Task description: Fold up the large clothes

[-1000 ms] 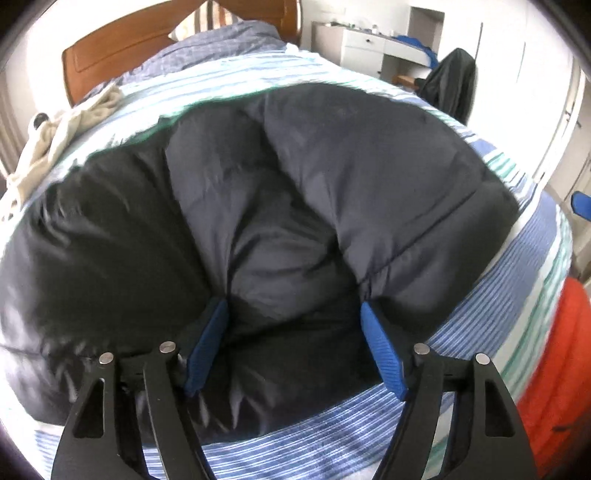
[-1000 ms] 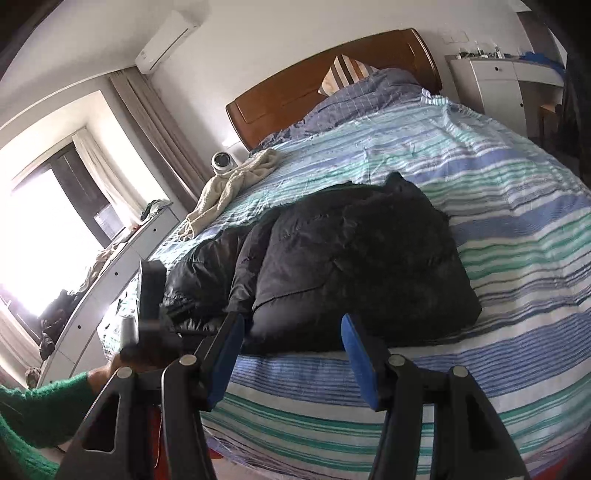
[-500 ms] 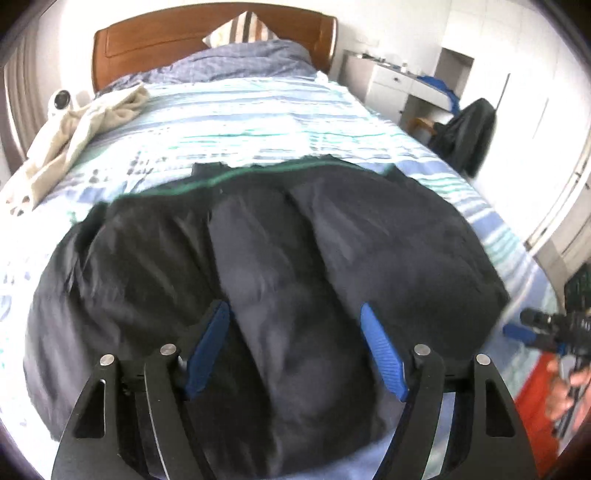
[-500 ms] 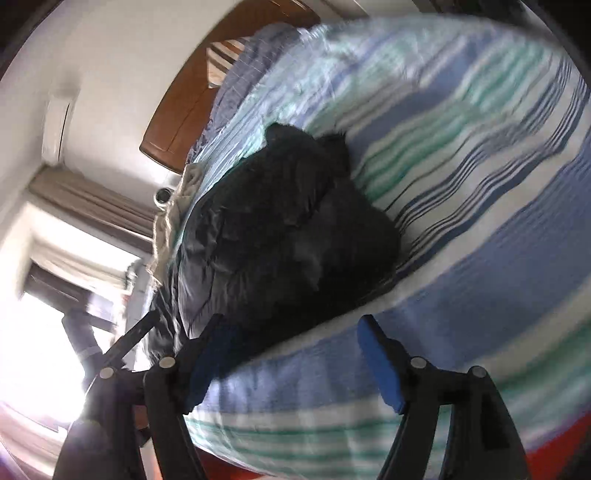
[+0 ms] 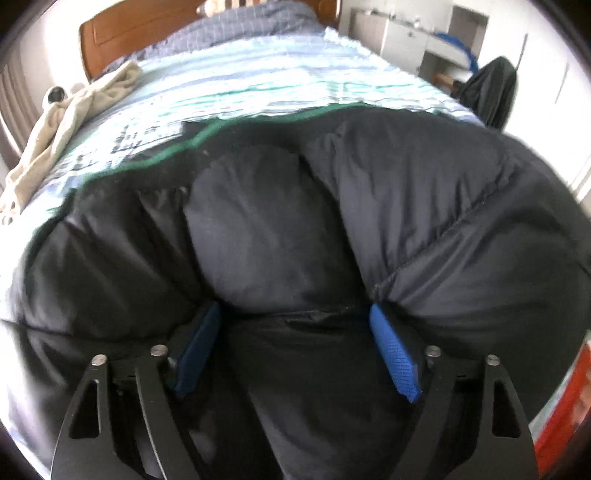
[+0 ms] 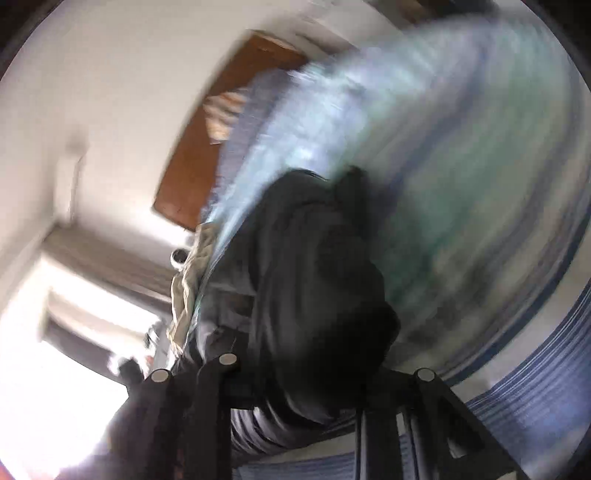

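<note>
A black padded jacket [image 5: 406, 206] lies folded in a thick bundle on the striped bed. My left gripper [image 5: 295, 325] is open, its blue pads [image 5: 395, 358] pushed against the near edge of the jacket with dark fabric bulging between them. In the right wrist view the picture is blurred and tilted. The jacket [image 6: 314, 295] fills the space between the fingers of my right gripper [image 6: 317, 380], which stand wide apart; their pads are hidden behind the cloth.
The bed [image 5: 280, 77] has a blue and green striped cover and a wooden headboard [image 5: 147, 29]. A beige garment [image 5: 66, 122] lies at its left side. A white desk [image 5: 402, 33] and a dark chair [image 5: 491, 92] stand at the right.
My left gripper has moved down and into the jacket's near edge. My right gripper has swung in fast and rolled, from beside the bed's edge to right against the jacket.
</note>
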